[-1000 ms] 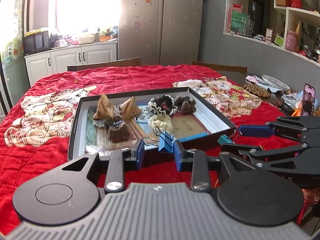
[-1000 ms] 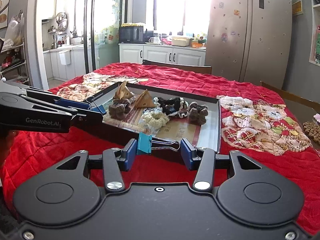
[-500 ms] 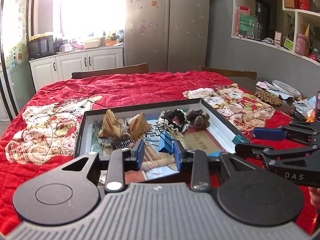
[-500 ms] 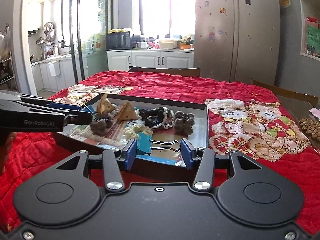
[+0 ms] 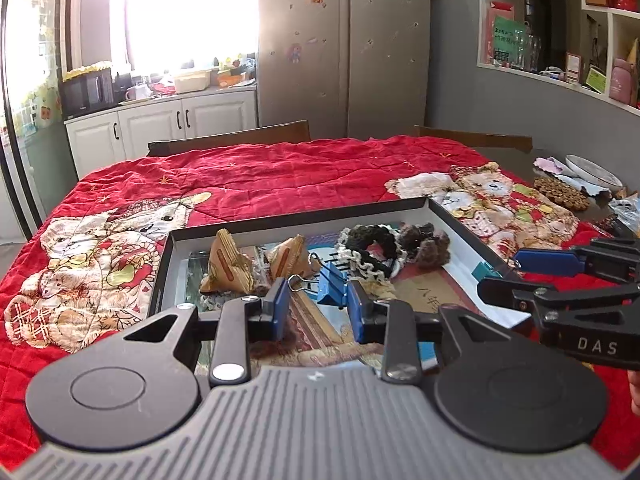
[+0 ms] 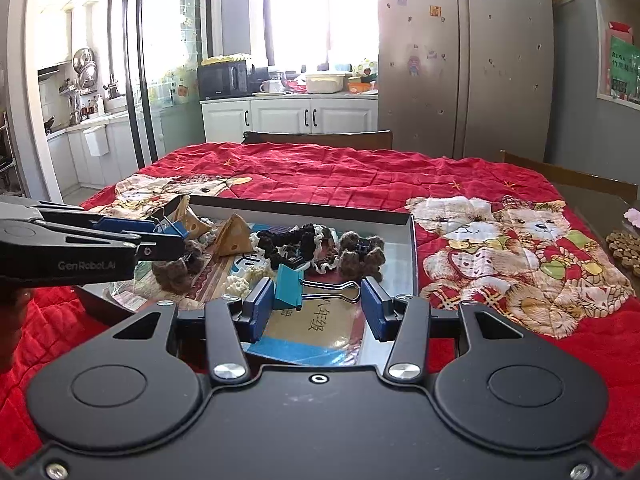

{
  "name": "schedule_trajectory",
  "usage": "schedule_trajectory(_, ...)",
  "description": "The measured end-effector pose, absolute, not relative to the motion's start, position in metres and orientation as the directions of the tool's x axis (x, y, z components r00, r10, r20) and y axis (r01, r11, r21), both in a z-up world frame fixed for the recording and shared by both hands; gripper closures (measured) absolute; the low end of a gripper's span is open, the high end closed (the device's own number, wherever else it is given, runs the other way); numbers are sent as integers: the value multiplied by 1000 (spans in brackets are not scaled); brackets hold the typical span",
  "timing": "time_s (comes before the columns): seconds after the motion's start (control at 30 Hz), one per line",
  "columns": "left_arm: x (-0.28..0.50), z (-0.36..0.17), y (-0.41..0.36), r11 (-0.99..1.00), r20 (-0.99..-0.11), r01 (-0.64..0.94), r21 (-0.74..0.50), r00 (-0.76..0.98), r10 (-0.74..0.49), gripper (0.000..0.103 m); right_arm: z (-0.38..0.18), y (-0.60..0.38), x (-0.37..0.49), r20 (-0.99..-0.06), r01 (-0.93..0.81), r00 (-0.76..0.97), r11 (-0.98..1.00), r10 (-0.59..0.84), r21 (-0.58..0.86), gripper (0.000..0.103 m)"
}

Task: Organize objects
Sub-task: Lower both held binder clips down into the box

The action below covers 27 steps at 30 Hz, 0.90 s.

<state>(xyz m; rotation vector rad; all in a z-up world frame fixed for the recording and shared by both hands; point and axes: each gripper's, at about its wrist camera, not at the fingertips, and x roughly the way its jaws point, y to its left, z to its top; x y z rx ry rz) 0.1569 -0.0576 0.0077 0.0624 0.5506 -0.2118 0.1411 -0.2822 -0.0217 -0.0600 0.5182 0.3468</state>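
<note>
A shallow black-rimmed tray (image 5: 304, 213) (image 6: 304, 207) lies on the red quilt. It holds two woven triangular pouches (image 5: 226, 262), dark and cream crocheted scrunchies (image 5: 372, 244) (image 6: 296, 242) and papers. My left gripper (image 5: 316, 302) is shut on a blue binder clip (image 5: 332, 286) above the tray's near part. My right gripper (image 6: 314, 304) is shut on a teal binder clip (image 6: 288, 286) with its wire handles lying across the jaws, above the tray's near right part. Each gripper shows from the side in the other's view, the right one (image 5: 560, 272) and the left one (image 6: 120, 240).
The red quilt (image 6: 340, 172) with bear patches covers the table. A plate and a beaded mat (image 5: 560, 196) lie at the far right. Wooden chairs (image 6: 320, 138) stand behind the table. Cabinets, a fridge and wall shelves are beyond.
Both grippers have moved forward over the tray with their clips still held. The tray now lies under both sets of fingers.
</note>
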Motion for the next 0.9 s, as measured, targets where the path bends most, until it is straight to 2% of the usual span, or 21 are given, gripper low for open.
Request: schedule_trajectory(0.9, 211, -20, -67, 970, -603, 243, 24, 777, -180, 68, -54, -266, 204, -578, -289, 778, 957, 245, 17, 57)
